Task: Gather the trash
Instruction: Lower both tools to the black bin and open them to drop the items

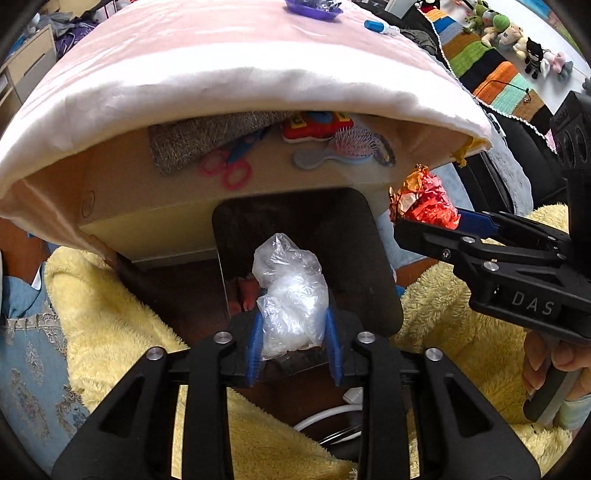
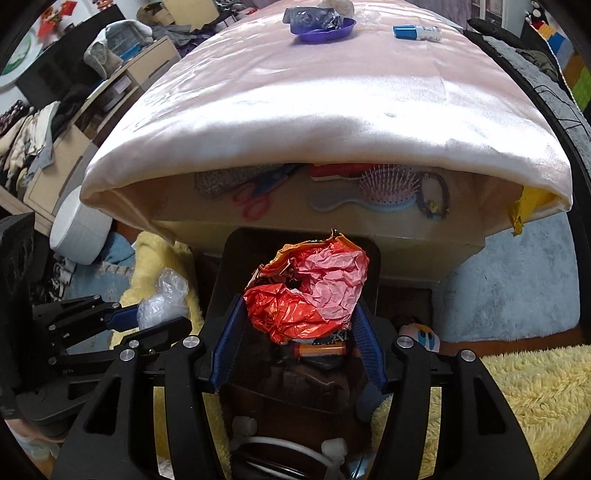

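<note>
My left gripper [image 1: 294,341] is shut on a crumpled clear plastic bag [image 1: 291,299] and holds it over a dark open bin [image 1: 229,229] below the table edge. My right gripper [image 2: 299,332] is shut on a crumpled red and orange wrapper [image 2: 310,291], also above the dark bin [image 2: 236,251]. In the left wrist view the right gripper [image 1: 424,218] shows at the right with the wrapper [image 1: 424,199]. In the right wrist view the left gripper [image 2: 155,321] shows at the left with the plastic bag [image 2: 164,299].
A low table with a pink cloth [image 1: 221,74] stands ahead; a purple dish [image 2: 319,26] and a blue-capped tube [image 2: 415,33] lie on it. A shelf under it holds pink scissors [image 1: 225,170] and a hairbrush [image 1: 343,147]. Yellow fluffy blanket [image 1: 110,295] surrounds the bin.
</note>
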`<action>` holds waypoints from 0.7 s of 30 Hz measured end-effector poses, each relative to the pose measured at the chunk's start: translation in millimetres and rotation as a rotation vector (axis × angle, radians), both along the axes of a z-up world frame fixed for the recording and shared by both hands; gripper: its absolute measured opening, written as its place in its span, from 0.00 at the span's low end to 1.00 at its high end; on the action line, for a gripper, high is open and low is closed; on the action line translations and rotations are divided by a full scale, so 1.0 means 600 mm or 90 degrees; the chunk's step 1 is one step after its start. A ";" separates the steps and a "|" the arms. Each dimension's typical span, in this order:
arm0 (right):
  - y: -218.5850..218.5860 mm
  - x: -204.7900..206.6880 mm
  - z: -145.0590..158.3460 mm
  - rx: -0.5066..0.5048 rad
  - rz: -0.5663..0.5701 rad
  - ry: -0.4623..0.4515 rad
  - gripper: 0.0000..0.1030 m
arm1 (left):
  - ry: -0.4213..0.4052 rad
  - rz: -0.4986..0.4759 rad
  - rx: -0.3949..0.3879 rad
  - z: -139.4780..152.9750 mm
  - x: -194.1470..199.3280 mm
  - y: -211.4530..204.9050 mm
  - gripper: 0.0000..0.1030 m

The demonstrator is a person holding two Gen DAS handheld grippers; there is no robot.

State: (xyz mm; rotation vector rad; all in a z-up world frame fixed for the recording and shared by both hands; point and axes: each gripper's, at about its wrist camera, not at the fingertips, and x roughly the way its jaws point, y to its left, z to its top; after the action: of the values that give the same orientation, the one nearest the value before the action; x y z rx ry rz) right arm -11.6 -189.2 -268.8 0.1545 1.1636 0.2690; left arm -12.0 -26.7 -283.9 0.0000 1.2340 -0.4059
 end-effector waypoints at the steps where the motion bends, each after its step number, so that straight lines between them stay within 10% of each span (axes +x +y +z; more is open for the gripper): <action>1: -0.002 0.002 -0.001 0.004 -0.003 0.003 0.64 | 0.001 0.000 -0.001 -0.001 0.001 0.000 0.34; 21: -0.080 0.051 0.097 0.046 -0.072 -0.087 0.81 | -0.084 0.037 0.020 0.096 0.055 0.032 0.90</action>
State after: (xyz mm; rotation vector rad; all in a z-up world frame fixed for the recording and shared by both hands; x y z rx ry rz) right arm 19.2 -237.0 -210.6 0.2604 1.0066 0.2174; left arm 20.8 -7.8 -226.2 0.0172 1.1069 -0.3301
